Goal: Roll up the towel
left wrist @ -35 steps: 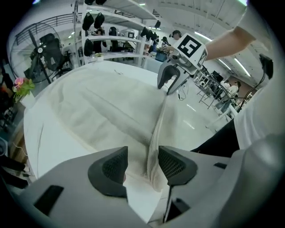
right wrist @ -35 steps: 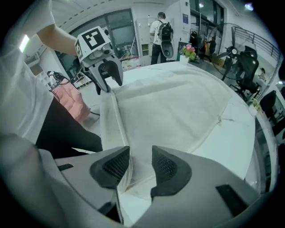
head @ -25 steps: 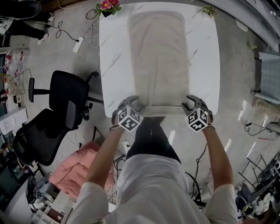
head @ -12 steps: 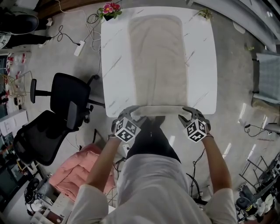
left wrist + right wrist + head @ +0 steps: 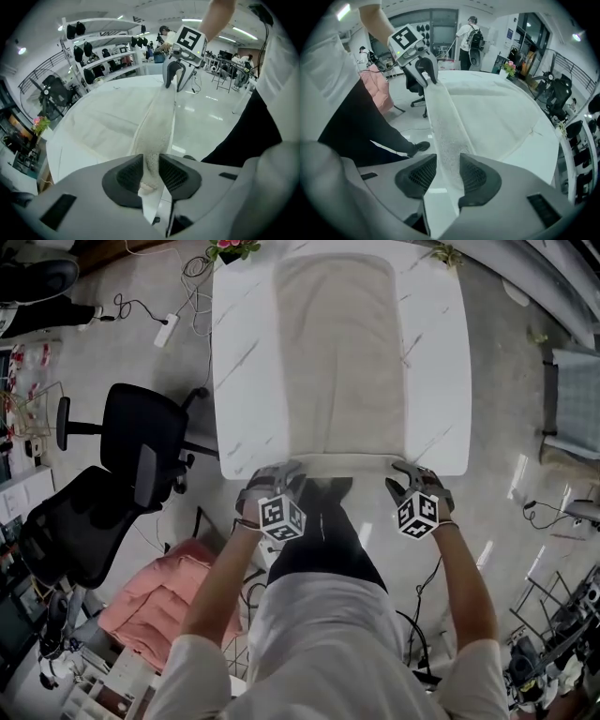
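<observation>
A beige towel (image 5: 337,352) lies flat lengthwise on the white marble table (image 5: 246,362). Its near hem is at the table's front edge, stretched between my two grippers. My left gripper (image 5: 286,474) is at the hem's left corner; its jaws are closing, and the pads press the towel (image 5: 159,122) between them. My right gripper (image 5: 399,472) holds the right corner, with the towel (image 5: 440,122) filling the gap between its pads. Each gripper view shows the hem running as a raised strip to the other gripper: the right one (image 5: 172,77) and the left one (image 5: 426,70).
Two black office chairs (image 5: 141,442) (image 5: 70,531) stand left of the table. A pink cloth (image 5: 150,601) lies on the floor below them. A flower pot (image 5: 230,247) and a small plant (image 5: 448,256) sit at the table's far corners. Cables and a power strip (image 5: 167,331) are on the floor.
Both grippers shifted slightly along the table's front edge. The left jaws closed on the towel's near hem, which now runs lifted between the two grippers.
</observation>
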A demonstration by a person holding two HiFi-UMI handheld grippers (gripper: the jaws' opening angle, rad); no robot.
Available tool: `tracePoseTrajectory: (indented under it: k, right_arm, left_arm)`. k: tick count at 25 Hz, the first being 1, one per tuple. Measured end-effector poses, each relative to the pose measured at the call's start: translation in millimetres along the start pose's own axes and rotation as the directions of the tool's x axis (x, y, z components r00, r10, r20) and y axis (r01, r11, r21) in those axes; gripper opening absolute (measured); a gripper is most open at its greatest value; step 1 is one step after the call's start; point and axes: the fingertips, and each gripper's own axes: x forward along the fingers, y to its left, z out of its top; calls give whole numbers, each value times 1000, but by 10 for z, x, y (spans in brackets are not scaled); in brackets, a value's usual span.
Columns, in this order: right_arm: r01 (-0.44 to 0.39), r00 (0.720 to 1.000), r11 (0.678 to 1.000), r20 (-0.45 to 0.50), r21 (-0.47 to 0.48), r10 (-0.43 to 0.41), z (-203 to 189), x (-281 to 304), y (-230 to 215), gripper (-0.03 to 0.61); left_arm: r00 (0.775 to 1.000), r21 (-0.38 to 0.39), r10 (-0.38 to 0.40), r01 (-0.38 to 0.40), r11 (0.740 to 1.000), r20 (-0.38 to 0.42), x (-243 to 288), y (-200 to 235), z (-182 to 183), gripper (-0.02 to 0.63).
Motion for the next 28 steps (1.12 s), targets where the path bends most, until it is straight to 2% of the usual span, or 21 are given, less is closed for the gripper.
tracePoseTrajectory:
  k: [2, 4, 6, 11, 15, 20, 28]
  right_arm:
    - [15, 1000, 999, -8, -41, -15, -28, 43, 23, 141]
    - [28, 1000, 998, -9, -63, -29, -41, 51, 55, 119]
    - [46, 999, 997, -8, -65, -46, -52, 42, 83, 33]
    - [22, 1000, 999, -7, -31, -22, -80, -47, 230, 31]
    - [-71, 997, 997, -17, -22, 70, -93, -154, 532, 31]
    - [-236, 970, 971, -47, 31, 237, -77, -280, 767, 32]
    - [-310, 946, 940, -51, 140, 320, 89, -266, 157, 44]
  left_arm:
    - [1000, 11, 2, -2, 1000, 4, 10, -13, -7, 76]
    - [1000, 24, 5, -6, 1000, 2, 15, -51, -33, 53]
    - [1000, 26, 3, -3, 1000, -3, 1, -91, -69, 42]
    - [998, 27, -58, 58, 998, -18, -119, -292, -125, 37]
    - [988, 16, -150, 151, 988, -43, -257, -573, -196, 37]
    - [947, 0, -309, 310, 951, -82, -432, -778, -243, 37]
    - [869, -50, -477, 474, 879, -132, -386, -402, -125, 40]
